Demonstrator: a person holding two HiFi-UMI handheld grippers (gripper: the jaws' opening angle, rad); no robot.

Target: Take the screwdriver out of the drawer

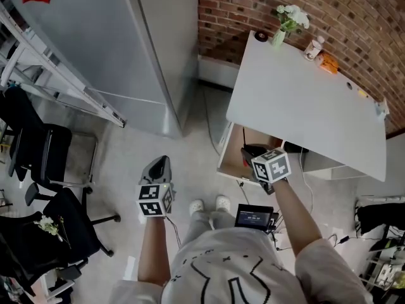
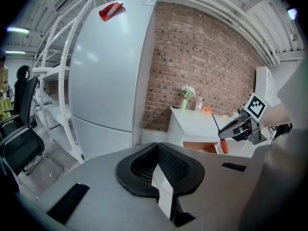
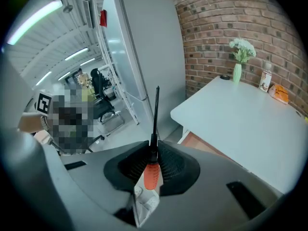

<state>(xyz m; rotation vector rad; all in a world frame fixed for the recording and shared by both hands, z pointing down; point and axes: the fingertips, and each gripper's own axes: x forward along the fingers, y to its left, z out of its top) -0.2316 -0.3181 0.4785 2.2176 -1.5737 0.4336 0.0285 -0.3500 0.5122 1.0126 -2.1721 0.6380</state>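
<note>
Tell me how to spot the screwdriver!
Find the big white table by the brick wall, with an open drawer underneath. Over that drawer is the right gripper, with the screwdriver pinched between its jaws. It has an orange handle and a thin black shaft, and the left gripper holds nothing.

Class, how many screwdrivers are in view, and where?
1. The screwdriver is clamped by its orange handle in the right gripper. Others may lie hidden inside the open drawer.

Ribbed plastic screwdriver handle [image 3: 151, 174] — rough brick wall [image 3: 226, 18].
</note>
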